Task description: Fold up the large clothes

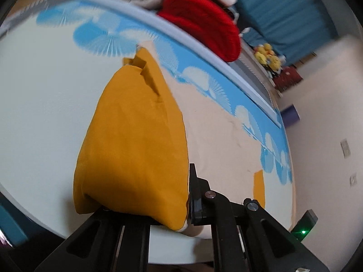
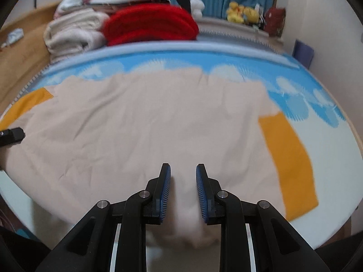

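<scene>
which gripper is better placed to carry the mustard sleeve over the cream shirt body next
Left. The left gripper is already clamped on the mustard sleeve, lifted beside the cream shirt body. The right gripper is open at the hem, holding nothing.

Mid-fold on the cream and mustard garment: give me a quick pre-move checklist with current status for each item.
1. Left gripper holds the mustard sleeve: ok, fabric drapes over the fingers and looks clamped.
2. Right gripper gripping the cream garment: not ok, jaws open with fabric between them.
3. Garment body lying flat: ok, only light creases.
4. Opposite mustard sleeve spread out: ok, flat on the bed sheet.
5. Folded pile, red knit, apart from the garment: ok.
6. Hem below the right gripper: cannot tell, blurred.
</scene>
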Demonstrator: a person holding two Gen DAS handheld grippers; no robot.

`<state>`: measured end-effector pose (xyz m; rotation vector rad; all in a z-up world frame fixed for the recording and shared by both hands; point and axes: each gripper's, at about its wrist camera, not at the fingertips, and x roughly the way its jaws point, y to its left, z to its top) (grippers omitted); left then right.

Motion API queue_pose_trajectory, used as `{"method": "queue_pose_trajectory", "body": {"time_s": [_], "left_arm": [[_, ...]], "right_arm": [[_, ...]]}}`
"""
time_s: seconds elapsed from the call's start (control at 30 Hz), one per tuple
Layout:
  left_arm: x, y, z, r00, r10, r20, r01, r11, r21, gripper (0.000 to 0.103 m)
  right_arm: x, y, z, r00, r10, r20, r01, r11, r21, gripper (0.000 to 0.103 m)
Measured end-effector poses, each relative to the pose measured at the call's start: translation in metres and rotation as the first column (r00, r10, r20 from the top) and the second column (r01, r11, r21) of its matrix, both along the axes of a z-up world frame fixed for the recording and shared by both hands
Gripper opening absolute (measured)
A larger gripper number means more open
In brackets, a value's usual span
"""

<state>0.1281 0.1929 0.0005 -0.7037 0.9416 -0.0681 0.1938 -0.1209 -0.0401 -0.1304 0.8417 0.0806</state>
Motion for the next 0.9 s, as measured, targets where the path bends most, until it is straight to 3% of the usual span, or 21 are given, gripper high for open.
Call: {"method": "queue_pose_trajectory", "body": {"time_s": [0.1,0.17,0.27,0.3,0.33,0.47,0.53,0.67,0.73,0.8,0.9], "left_arm": [[-0.016,0.015,0.006,0.998,-0.038,0.054,0.034,0.997,0.068,0.009],[-0.026,0.023,-0.011,0.998,-0.016,0.054,0.015,1.000,0.024,0.009],[-0.025,0.023,-0.031,1.000,0.002,-0.017,-0.002,1.000,-0.024,0.009],[-0.023,0.022,-0.029,1.000,0.001,-0.010,-0.001,1.000,-0.016,0.009],[-0.020,0.019,-0.024,1.000,-0.001,0.003,0.001,1.000,0.021,0.009],[-0.014,0.000,-0.015,0.999,-0.040,0.035,0.036,0.994,0.100,0.009],[-0.012,-0.013,-0.010,0.997,-0.065,0.050,0.057,0.987,0.149,0.009],[-0.003,-0.053,0.005,0.984,-0.140,0.113,0.110,0.965,0.239,0.009],[0.002,-0.076,0.011,0.972,-0.192,0.135,0.150,0.951,0.270,0.009],[0.008,-0.109,0.015,0.953,-0.266,0.145,0.210,0.926,0.314,0.009],[0.016,-0.160,0.019,0.918,-0.365,0.153,0.287,0.880,0.379,0.009]], "right_arm": [[-0.025,0.020,0.007,0.998,0.000,0.059,0.001,1.000,-0.015,0.025],[-0.037,0.033,-0.002,0.999,0.017,0.051,-0.016,1.000,-0.016,0.025],[-0.025,0.048,-0.036,0.992,0.066,-0.103,-0.067,0.998,-0.009,0.026],[-0.014,0.056,-0.064,0.961,0.116,-0.250,-0.124,0.992,-0.014,0.026],[-0.009,0.060,-0.078,0.939,0.137,-0.316,-0.158,0.987,-0.040,0.026],[0.007,0.048,-0.056,0.926,0.152,-0.345,-0.146,0.988,0.043,0.026],[0.015,0.034,-0.025,0.940,0.159,-0.301,-0.137,0.986,0.092,0.026],[0.025,-0.003,0.056,0.970,0.215,-0.111,-0.202,0.973,0.114,0.029],[0.029,-0.031,0.095,0.970,0.244,0.009,-0.244,0.968,0.065,0.037],[0.032,-0.058,0.119,0.963,0.250,0.101,-0.251,0.968,-0.003,0.052],[0.031,-0.104,0.130,0.963,0.196,0.183,-0.181,0.979,-0.092,0.054]]}}
